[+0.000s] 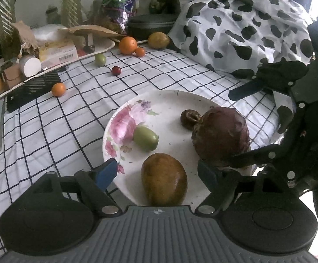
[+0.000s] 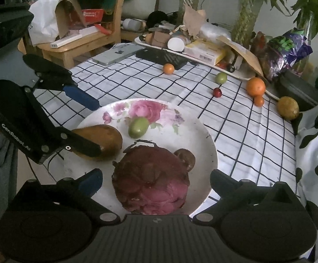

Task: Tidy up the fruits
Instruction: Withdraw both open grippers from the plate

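Observation:
A flowered white plate (image 1: 172, 109) (image 2: 202, 135) on the checked cloth carries a brown pear-shaped fruit (image 1: 164, 178) (image 2: 113, 138), a green fruit (image 1: 145, 138) (image 2: 138, 127), a small brown fruit (image 1: 189, 118) (image 2: 186, 155) and a big dark red fruit (image 1: 221, 135) (image 2: 151, 182). My left gripper (image 1: 158, 172) (image 2: 91, 125) is open, its pads either side of the brown fruit without touching. My right gripper (image 2: 155, 179) (image 1: 240, 127) is open wide around the dark red fruit, clear of it. Loose on the cloth beyond lie a large orange (image 1: 127, 45), several small fruits and a yellow-brown fruit (image 1: 158, 40).
A cluttered white tray (image 1: 97, 50) and a black flat object (image 1: 34, 89) line the table's far side. A cow-patterned cloth (image 1: 246, 22) is heaped along one edge. A phone (image 2: 117, 54) lies near a wooden chair (image 2: 77, 43). Plants stand behind.

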### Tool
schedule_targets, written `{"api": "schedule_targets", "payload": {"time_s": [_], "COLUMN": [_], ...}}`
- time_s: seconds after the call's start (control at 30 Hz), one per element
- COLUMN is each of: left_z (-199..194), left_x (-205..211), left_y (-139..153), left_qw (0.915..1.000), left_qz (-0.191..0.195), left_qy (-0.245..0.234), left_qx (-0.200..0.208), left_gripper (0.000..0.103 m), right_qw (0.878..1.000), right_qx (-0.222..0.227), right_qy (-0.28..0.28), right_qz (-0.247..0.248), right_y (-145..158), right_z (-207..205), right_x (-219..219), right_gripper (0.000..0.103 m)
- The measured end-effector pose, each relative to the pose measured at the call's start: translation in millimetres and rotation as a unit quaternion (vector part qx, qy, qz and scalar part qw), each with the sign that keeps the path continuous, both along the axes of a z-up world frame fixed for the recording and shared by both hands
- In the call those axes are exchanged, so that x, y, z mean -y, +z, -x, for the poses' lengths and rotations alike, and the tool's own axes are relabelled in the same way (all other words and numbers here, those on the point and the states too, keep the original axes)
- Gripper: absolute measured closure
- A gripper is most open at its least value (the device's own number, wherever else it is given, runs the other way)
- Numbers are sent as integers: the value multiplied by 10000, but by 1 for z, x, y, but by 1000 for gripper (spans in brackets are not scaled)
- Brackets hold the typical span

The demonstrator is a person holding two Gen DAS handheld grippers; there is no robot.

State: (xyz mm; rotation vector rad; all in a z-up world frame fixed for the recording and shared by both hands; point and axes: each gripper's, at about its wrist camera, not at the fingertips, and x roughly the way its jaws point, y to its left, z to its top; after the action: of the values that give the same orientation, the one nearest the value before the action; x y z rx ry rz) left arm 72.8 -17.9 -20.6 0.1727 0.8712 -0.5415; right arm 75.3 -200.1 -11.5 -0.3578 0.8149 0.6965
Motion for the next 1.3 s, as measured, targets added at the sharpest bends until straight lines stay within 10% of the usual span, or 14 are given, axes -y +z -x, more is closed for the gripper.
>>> {"api": "schedule_targets", "payload": {"time_s": [1.3], "left_z": [-2], "left_x": [-14], "left_y": [25], "left_qw": [9924], "left_qz": [528], "left_qy": [553], "left_qx": [966], "left_gripper": [24], "right_qw": [9829], "right_qx": [597], "right_qy": [-1359], "right_qz": [-1089], "right_y": [30], "right_z": [-23], "right_x": [43], "right_gripper": [0]}}
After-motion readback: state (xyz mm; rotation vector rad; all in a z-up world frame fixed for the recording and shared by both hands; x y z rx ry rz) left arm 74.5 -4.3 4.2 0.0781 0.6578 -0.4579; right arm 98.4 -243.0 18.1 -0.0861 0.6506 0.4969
